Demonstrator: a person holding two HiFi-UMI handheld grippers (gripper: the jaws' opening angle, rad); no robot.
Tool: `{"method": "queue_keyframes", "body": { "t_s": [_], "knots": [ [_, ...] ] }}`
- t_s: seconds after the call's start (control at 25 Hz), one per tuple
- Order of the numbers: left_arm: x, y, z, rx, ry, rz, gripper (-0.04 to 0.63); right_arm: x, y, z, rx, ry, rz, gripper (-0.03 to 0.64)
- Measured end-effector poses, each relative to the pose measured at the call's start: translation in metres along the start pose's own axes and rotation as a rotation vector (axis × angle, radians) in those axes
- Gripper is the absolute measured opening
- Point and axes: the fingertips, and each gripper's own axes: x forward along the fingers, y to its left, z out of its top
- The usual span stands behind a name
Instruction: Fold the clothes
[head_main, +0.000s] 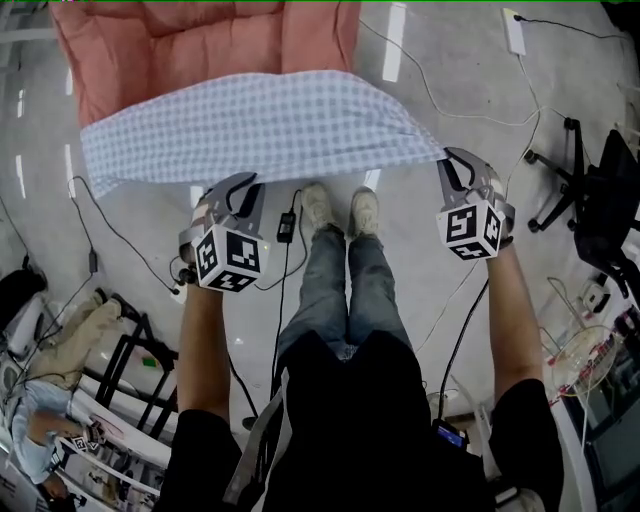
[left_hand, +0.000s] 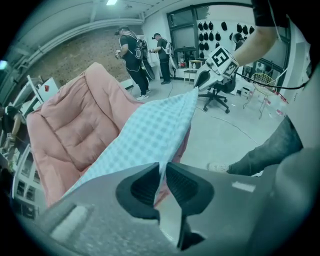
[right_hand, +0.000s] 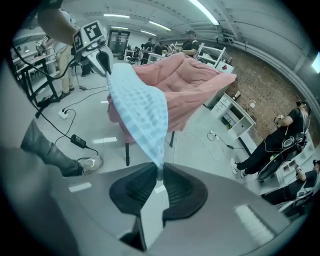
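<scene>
I hold a checked cloth (head_main: 260, 125) stretched in the air between my two hand-held grippers, above the floor (head_main: 450, 90) and in front of a pink chair (head_main: 200, 45). My left hand-held gripper (head_main: 243, 186) is clenched on one top corner and my right hand-held gripper (head_main: 448, 158) on the other. In each gripper view only a thin edge of fabric sits between the pads. I judge that thin bite to be the main risk: a sharp tug or quick swing could pull a corner free, and the cloth would drop to the floor by the charger (head_main: 287, 228). If I bring the corners together unevenly, the fold would come out skewed. The lower part hangs by the chair, touching or not I cannot tell, and could snag there. The cloth is thin and soft, in small light blue and white checks, with gathers near the right corner.
</scene>
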Motion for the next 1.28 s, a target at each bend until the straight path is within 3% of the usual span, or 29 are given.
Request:
{"method": "queue_keyframes", "body": {
  "t_s": [0.2,0.36,0.72,0.88,1.0,1.16,1.28],
  "knots": [
    [-0.008,-0.008,-0.015,-0.056,-0.002,0.014,0.059,0.011,0.026,-0.007,-0.026,0.029,0.038,0.059],
    [-0.011,-0.009,-0.025,-0.079,0.001,-0.001,0.114,0.017,0.048,-0.017,-0.046,0.076,0.114,0.157],
    [-0.023,-0.003,-0.016,-0.195,-0.044,-0.001,0.152,0.0,0.031,0.002,0.001,0.032,0.111,0.163],
    [-0.051,0.017,0.004,-0.286,-0.105,0.034,0.152,-0.026,0.007,0.049,0.019,-0.026,0.095,0.155],
    [-0.088,0.042,0.03,-0.42,-0.183,0.063,0.152,-0.053,-0.019,0.101,0.037,-0.081,0.089,0.14],
    [-0.144,0.064,0.06,-0.616,-0.294,0.041,0.152,-0.092,-0.039,0.174,0.047,-0.148,0.093,0.132],
    [-0.187,0.084,0.066,-0.686,-0.344,0.055,0.152,-0.117,-0.043,0.233,0.03,-0.201,0.104,0.132]
  ]
}}
